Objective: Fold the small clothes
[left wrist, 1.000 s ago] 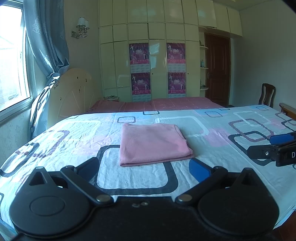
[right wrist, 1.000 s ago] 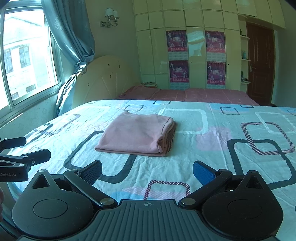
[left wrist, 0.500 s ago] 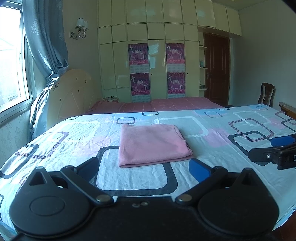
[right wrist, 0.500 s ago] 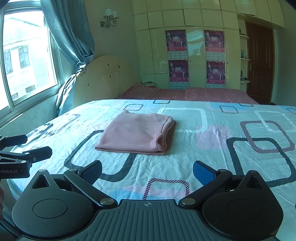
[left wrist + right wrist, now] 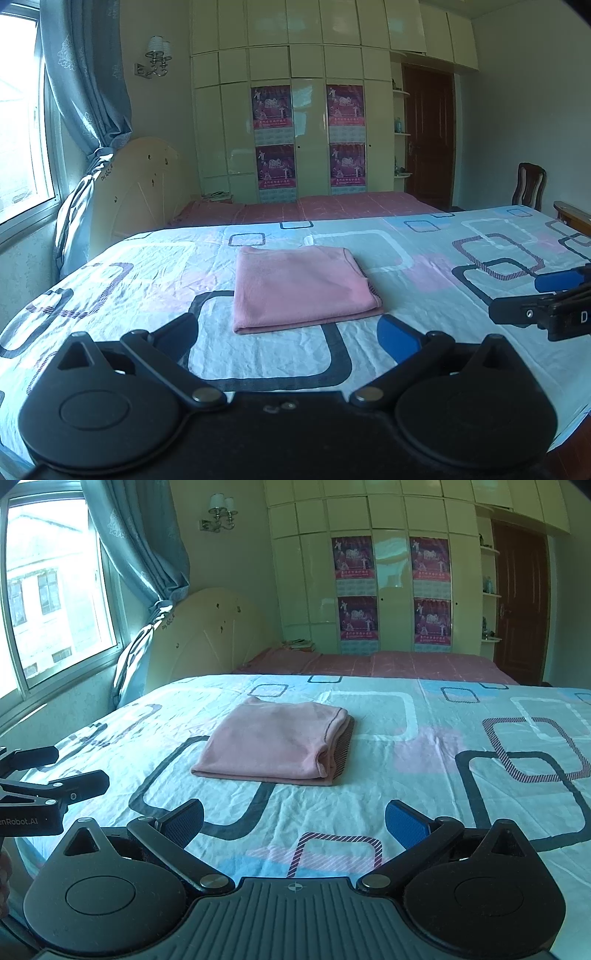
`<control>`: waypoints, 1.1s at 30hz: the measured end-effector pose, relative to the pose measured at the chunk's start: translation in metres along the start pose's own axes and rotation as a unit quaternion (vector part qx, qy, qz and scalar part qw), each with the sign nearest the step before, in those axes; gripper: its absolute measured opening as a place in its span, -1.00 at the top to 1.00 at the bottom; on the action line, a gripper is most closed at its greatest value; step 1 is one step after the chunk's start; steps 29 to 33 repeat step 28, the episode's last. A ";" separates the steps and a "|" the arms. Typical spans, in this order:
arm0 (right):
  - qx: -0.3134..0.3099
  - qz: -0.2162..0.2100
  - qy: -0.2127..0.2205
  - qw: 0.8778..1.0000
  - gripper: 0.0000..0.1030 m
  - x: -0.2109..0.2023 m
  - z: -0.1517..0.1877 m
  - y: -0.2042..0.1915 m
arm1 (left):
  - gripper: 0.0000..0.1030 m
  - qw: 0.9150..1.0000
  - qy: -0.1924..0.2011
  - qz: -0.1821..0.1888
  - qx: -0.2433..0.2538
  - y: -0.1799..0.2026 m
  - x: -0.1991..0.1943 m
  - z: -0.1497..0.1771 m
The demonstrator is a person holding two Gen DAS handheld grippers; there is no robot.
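The folded pink garment [image 5: 301,286] lies on the bed [image 5: 424,258], its underside hidden, beyond the left gripper [image 5: 288,332] and right gripper [image 5: 293,821], both wide apart and empty.

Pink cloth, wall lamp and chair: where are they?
pink cloth [image 5: 299,288]: left wrist view, middle of its folded top.
wall lamp [image 5: 219,511]: right wrist view, on its shades.
chair [image 5: 530,186]: left wrist view, on its backrest.
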State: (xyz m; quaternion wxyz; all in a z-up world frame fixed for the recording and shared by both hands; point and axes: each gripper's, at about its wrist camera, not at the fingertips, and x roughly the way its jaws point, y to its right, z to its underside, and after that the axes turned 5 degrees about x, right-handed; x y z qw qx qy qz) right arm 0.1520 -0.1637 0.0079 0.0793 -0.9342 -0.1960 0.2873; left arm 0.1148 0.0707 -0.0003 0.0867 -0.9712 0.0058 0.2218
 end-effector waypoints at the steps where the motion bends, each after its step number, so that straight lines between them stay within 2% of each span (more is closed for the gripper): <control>1: 0.000 0.000 0.000 1.000 -1.00 0.000 0.000 0.000 | -0.99 1.000 0.000 0.000 0.000 0.000 0.000 0.000; 33: -0.008 -0.007 -0.002 1.000 -1.00 0.001 -0.004 0.008 | -0.99 1.000 -0.001 0.012 -0.001 0.005 0.003 0.000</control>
